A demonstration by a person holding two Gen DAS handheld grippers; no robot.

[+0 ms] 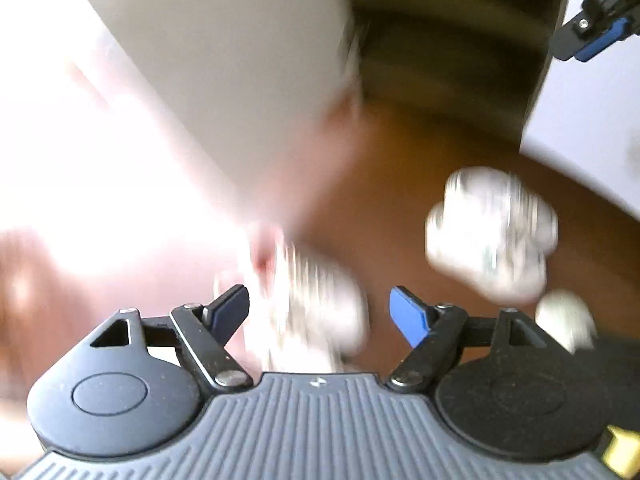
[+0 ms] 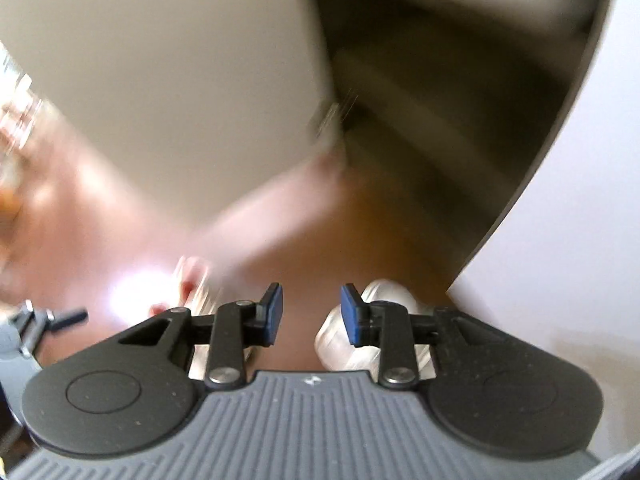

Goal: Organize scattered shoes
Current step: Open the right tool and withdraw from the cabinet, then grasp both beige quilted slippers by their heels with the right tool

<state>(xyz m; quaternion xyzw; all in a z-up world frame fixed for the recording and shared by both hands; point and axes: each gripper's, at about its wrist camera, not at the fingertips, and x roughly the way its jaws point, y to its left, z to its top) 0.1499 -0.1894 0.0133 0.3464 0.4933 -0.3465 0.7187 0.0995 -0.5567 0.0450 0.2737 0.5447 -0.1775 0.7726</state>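
Both views super blurry. Left gripper (image 1: 320,312) spread open over a whitish shoe (image 1: 316,304) on the brown floor (image 1: 400,168); right gripper (image 2: 311,312) open, empty, second pale shoe (image 2: 384,320) just beside. Probably best to slow down, then close on the collar

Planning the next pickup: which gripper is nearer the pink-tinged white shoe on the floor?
Left. The left gripper has the pink-tinged white shoe between its open fingers; the right gripper is farther off, up by the cabinet.

Two shoes (image 1: 490,236) (image 1: 312,304) side by side on floor (image 1: 400,184), cabinet (image 1: 224,60) behind them.
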